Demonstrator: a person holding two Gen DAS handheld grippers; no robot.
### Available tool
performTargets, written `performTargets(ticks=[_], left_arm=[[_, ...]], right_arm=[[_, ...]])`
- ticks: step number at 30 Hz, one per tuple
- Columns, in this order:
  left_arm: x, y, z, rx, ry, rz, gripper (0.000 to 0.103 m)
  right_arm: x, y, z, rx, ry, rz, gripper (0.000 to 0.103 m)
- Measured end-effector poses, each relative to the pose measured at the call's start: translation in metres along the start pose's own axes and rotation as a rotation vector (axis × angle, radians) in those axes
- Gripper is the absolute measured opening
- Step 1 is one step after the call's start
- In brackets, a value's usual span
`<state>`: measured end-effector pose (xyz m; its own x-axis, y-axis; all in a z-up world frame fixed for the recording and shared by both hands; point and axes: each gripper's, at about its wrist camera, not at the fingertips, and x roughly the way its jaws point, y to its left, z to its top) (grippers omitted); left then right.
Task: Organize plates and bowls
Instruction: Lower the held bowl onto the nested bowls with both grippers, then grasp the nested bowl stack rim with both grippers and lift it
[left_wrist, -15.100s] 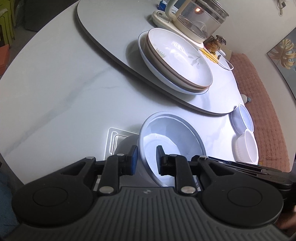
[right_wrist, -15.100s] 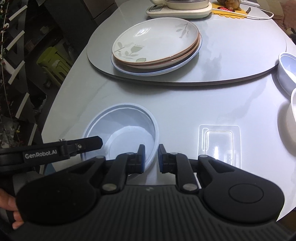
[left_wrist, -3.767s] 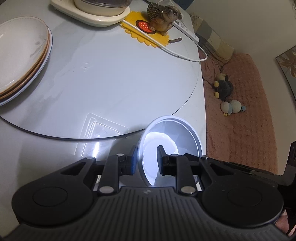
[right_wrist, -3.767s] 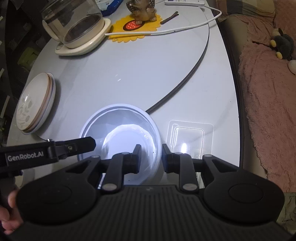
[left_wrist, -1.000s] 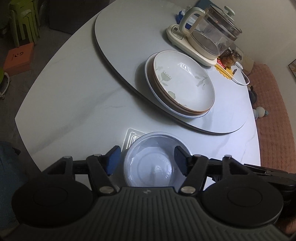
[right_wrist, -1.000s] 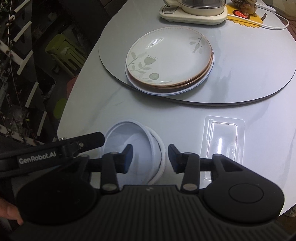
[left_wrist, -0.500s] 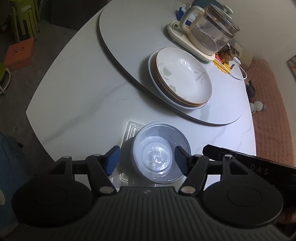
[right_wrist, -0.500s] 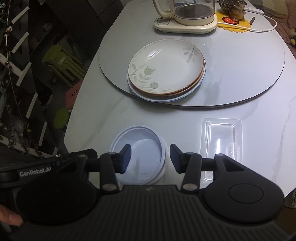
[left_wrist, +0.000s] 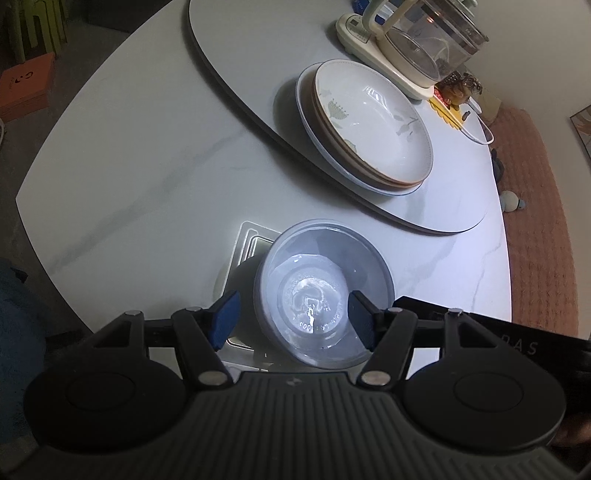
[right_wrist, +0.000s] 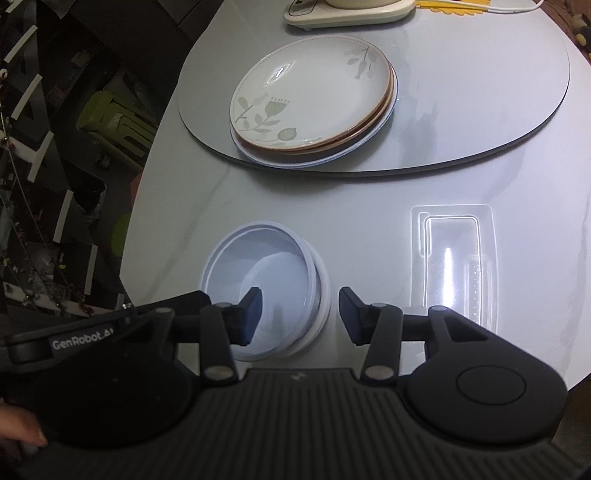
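Observation:
A stack of white bowls (left_wrist: 321, 295) stands on the white table near its front edge; it also shows in the right wrist view (right_wrist: 266, 291). My left gripper (left_wrist: 293, 321) is open, its jaws on either side of the stack without touching it. My right gripper (right_wrist: 299, 315) is open too, with the stack's right rim between its jaws. A stack of floral plates (left_wrist: 369, 122) sits on the grey turntable (left_wrist: 236, 62) behind; the right wrist view shows the plates (right_wrist: 310, 96) as well.
A clear plastic tray (right_wrist: 452, 258) lies on the table right of the bowls; it shows beside them in the left wrist view (left_wrist: 249, 240). A glass kettle on a cream base (left_wrist: 417, 48) stands at the back. A pink sofa (left_wrist: 543, 221) lies beyond the table.
Both grippers, shut on bowl rims seconds ago, now stand open by the stacked bowls. Over the last second both cameras have moved slightly closer to the table.

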<state>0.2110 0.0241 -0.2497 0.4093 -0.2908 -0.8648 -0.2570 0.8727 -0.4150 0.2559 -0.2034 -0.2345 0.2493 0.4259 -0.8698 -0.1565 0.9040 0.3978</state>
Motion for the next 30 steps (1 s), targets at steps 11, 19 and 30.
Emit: performTargets(ticks=[11,19,30], left_arm=[[0.044,0.018,0.0,-0.04,0.058,-0.031,0.061],[0.06,0.019,-0.004,-0.04,0.06,-0.06,0.043],[0.051,0.021,-0.007,-0.044,0.037,-0.078,0.034]], right_arm=[[0.044,-0.016,0.004,-0.012,0.073,0.015,0.048],[0.068,-0.022,0.003,0.0,0.104,0.011,0.048],[0.065,-0.016,0.003,0.024,0.101,0.034,0.037]])
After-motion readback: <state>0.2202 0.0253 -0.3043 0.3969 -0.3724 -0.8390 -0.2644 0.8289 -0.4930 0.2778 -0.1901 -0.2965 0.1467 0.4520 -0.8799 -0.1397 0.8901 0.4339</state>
